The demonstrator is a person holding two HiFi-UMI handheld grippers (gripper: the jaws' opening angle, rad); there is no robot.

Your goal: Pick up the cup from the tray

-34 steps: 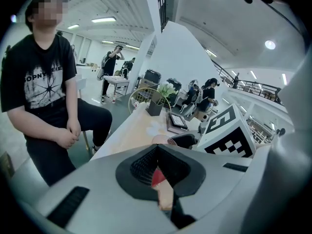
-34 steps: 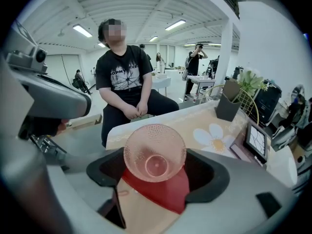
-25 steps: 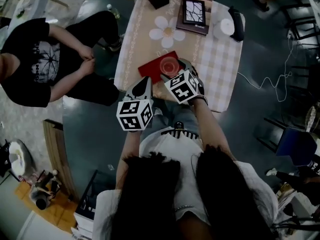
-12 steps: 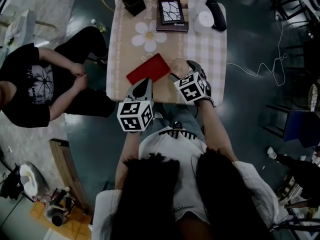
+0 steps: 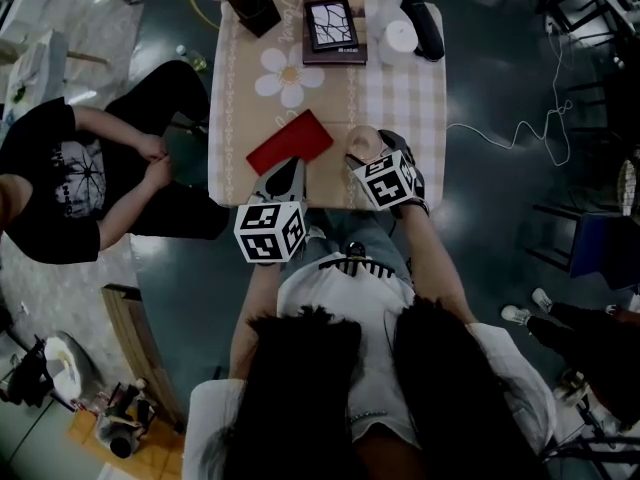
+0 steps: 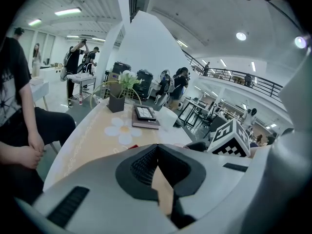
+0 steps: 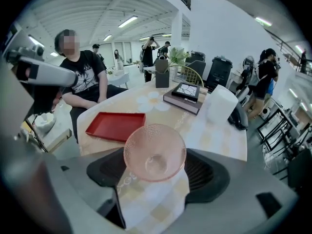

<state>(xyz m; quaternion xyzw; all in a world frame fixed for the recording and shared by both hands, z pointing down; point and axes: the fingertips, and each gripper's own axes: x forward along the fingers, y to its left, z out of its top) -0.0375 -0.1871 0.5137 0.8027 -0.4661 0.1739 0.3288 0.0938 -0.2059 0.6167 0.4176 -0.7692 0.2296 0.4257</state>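
Now, right hand-held gripper (image 7: 156,172) clamping pink cup (image 7: 155,151) above table (image 5: 400,118), left hand-held gripper (image 6: 157,152) closed, empty.

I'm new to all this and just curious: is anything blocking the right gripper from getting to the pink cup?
Nothing visible does. The cup sits between the jaws of the right gripper, gripped at its sides. The red tray lies empty on the table, beyond the cup and to its left, apart from it.
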